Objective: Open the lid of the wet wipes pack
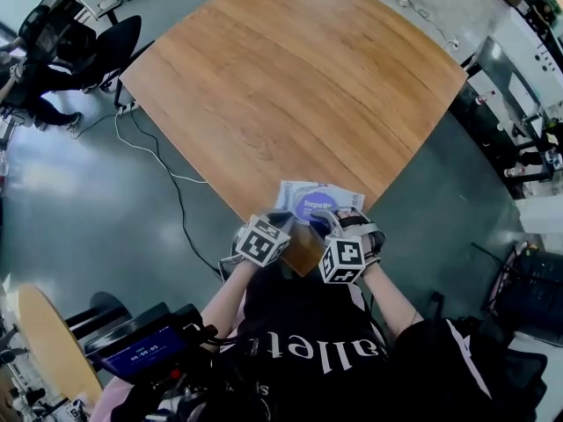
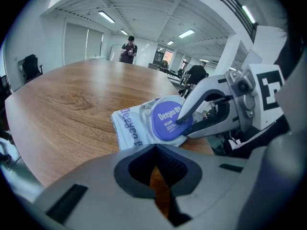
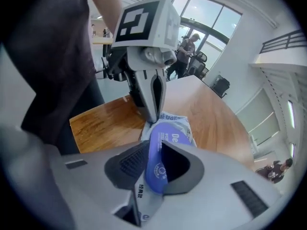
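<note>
Pack (image 2: 128,128) is lying at the table's (image 1: 290,86) near corner. Lid (image 2: 168,120) is being clamped by the right gripper (image 3: 152,169). Left gripper (image 2: 156,176), jaws closed and empty, is being held at the pack's edge. Judged: light, soft, slippery film, so the stiff lid rim should be taken.

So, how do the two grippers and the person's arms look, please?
Both the left gripper and the right gripper are light grey, with dark grey ribbed pads inside their jaws. Each carries a white cube with black square markers. The person wears a black top with white lettering; the forearms are uncovered.
</note>
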`<state>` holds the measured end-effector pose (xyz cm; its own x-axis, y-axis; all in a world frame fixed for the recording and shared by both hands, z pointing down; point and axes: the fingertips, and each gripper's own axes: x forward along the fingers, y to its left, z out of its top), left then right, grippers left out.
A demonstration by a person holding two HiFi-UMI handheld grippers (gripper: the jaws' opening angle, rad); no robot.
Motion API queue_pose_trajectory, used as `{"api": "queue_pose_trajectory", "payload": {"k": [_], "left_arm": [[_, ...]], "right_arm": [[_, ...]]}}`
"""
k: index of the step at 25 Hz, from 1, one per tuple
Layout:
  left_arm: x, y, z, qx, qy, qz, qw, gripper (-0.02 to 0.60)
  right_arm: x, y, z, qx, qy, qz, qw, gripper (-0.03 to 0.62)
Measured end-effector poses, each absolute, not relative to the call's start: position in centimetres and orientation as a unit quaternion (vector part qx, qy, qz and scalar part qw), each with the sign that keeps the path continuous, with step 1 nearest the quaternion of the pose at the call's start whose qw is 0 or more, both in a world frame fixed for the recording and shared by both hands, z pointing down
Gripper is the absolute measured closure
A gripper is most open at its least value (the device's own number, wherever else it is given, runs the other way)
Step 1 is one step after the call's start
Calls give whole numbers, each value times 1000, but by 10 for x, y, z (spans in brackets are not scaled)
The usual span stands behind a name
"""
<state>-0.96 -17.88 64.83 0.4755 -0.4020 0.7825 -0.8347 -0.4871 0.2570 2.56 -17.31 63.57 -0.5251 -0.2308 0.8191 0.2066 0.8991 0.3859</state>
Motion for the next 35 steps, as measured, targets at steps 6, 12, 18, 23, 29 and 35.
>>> {"api": "queue_pose_trajectory", "payload": {"k": [6,12,18,23,29,35], "left_arm": [[-14,-184,655,815,-379,345,272,580],[-13,-183,655,818,-365,355,268,581],[-10,-182,655,822,-356,359,263,581],[-7,-183,657,820,-360,354,269,580],[-4,-182,658,822,-352,359,266,580],[-2,-180,659,821,-352,359,270,580]], "right_arm": [[19,-176,629,1,-870,-179,459,514],[18,-181,625,-6,-871,-196,451,530],[18,-185,623,-16,-872,-209,443,536],[18,-189,621,-25,-873,-220,435,543],[14,-197,613,-10,-882,-224,414,543],[-16,-237,569,34,-902,-219,370,585]]}}
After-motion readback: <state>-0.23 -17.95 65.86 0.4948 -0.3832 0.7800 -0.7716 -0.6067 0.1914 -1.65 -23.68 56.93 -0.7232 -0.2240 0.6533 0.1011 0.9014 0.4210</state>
